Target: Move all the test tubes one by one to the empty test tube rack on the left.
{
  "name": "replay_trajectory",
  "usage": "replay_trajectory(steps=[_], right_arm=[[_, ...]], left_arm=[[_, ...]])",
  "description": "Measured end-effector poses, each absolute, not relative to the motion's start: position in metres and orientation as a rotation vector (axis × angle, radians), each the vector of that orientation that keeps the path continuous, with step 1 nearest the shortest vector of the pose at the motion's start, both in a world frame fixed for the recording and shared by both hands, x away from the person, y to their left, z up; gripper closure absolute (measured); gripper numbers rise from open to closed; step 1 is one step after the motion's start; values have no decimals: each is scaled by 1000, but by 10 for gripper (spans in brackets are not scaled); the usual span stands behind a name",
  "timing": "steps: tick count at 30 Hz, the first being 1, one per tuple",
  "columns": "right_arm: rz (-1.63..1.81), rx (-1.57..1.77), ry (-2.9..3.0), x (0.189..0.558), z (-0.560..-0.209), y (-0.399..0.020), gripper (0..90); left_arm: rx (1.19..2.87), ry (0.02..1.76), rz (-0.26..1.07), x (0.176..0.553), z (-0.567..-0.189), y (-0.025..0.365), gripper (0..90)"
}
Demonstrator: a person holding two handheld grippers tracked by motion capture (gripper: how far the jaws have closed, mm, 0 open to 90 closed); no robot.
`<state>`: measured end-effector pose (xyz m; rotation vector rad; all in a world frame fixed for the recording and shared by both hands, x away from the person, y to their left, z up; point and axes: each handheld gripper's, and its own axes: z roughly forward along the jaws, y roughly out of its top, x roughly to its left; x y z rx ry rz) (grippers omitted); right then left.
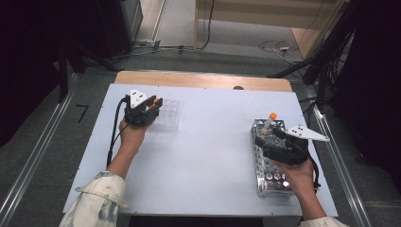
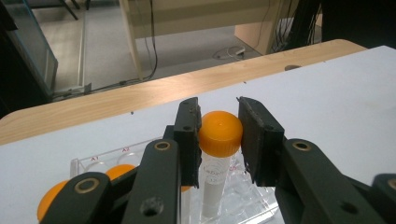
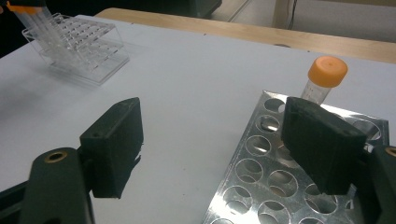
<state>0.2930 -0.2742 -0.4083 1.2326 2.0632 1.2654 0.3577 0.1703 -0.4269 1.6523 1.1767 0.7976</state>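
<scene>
A: Start from the high view. Where does the work sit?

B: At the far left of the white table (image 1: 203, 161). The left gripper (image 1: 156, 105) hangs over the clear plastic rack (image 1: 169, 116). The right gripper (image 1: 269, 137) rests over the metal rack (image 1: 272, 163) on the right, well apart from it. One orange-capped tube (image 1: 270, 120) stands at that rack's far end, just beyond the right jaws. The left hand is clearly the nearer one to the clear rack.

A: And the left gripper view?

B: The held tube (image 2: 215, 158) stands almost upright between the jaws, its long axis running down toward the clear rack (image 2: 243, 200). Its orange cap (image 2: 220, 133) is clamped from both sides by the pads, so this gripper is grasping the tube by the cap. The tube's lower end reaches down among the wells, though I can't tell whether it is seated, since the jaws hide the bottom. Two more orange caps (image 2: 119, 171) show low left, behind the near finger.

A: The right gripper view?

B: The jaws stand wide apart, gripping nothing. The metal rack (image 3: 275, 177) lies under the right-hand finger, and the standing tube (image 3: 322, 81) rises just past that finger, leaning slightly. Far off at top left sits the clear rack (image 3: 79, 51).

A: What does the next move turn on?

B: I'd judge on keeping the tube upright over its well before letting go.
</scene>
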Motion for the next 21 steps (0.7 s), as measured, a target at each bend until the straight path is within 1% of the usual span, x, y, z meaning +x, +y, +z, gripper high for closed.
replay_trajectory(steps=[2, 5, 6, 11, 18, 19, 21], right_arm=[[1265, 1239, 2059, 293, -408, -275, 198], [1260, 1243, 2057, 294, -409, -275, 200], [1257, 1243, 2056, 295, -410, -276, 201], [1239, 1260, 2036, 301, -413, -279, 207], [1192, 1292, 2011, 314, -417, -282, 229], [1188, 1295, 2009, 317, -418, -283, 244], [1168, 1306, 2002, 322, -419, -284, 283]], left_arm=[[1653, 1173, 802, 358, -428, 170, 668], [1650, 1177, 802, 357, -428, 170, 592], [1650, 1176, 800, 357, -427, 170, 581], [1647, 1170, 803, 355, -425, 168, 400], [1618, 1165, 813, 344, -422, 159, 214], [1608, 1167, 810, 342, -422, 158, 194], [1593, 1168, 798, 336, -422, 156, 187]])
